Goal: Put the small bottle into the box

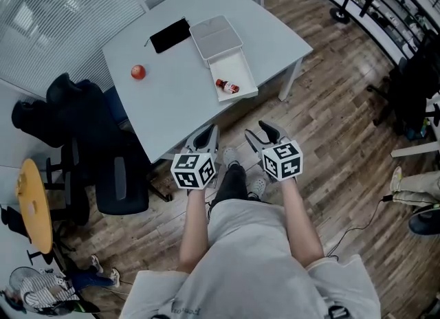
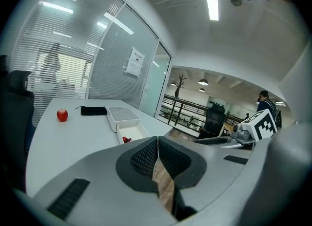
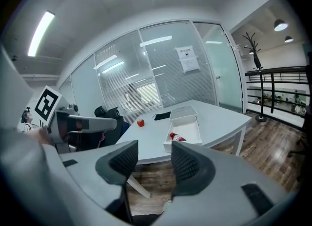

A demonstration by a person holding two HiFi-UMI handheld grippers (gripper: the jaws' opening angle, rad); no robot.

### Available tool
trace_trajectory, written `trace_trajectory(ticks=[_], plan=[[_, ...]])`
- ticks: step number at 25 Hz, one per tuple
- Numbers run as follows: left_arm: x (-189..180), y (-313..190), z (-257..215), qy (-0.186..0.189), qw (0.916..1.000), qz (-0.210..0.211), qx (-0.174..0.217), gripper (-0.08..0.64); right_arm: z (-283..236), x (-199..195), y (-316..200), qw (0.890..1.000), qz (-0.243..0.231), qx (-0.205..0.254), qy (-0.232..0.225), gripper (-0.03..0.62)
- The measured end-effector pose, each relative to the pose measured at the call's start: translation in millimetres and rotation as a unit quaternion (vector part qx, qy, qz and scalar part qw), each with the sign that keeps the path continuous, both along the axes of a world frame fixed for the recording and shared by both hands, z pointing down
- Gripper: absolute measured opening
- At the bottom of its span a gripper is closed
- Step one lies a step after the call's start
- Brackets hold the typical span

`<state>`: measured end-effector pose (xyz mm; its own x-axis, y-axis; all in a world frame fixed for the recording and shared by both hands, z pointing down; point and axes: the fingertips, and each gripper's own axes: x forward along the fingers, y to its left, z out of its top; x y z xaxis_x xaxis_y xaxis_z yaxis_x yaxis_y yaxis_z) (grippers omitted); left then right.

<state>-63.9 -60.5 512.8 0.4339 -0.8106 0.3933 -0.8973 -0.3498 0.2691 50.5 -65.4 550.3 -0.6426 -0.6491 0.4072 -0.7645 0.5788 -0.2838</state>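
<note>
The small bottle (image 1: 227, 86), clear with a red label, lies inside the open white box (image 1: 234, 65) at the near edge of the grey table (image 1: 179, 104). Both grippers hang off the table, over the person's legs and the wooden floor. My left gripper (image 1: 208, 135) is shut, its pads touching with nothing between them (image 2: 157, 140). My right gripper (image 1: 265, 133) stands open and empty (image 3: 153, 159). The bottle (image 2: 126, 140) and box (image 2: 135, 131) show ahead in the left gripper view. The right gripper view also shows the bottle (image 3: 177, 137) in the box (image 3: 189, 130).
The box lid (image 1: 215, 34) lies just behind the box, a black case (image 1: 170, 35) beside it. A red apple (image 1: 138, 71) sits on the table's left part. Black office chairs (image 1: 103, 152) stand to the left, a yellow round table (image 1: 34, 204) further left.
</note>
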Motion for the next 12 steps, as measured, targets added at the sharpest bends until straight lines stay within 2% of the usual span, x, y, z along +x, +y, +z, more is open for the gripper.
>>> trace_trajectory(ticks=[12], plan=[[7.4,11.7,12.9,-0.009,0.9999,0.01,-0.008,0.029,6.4,-11.0,14.9,1.0,-0.004,0.007,0.008,0.201]])
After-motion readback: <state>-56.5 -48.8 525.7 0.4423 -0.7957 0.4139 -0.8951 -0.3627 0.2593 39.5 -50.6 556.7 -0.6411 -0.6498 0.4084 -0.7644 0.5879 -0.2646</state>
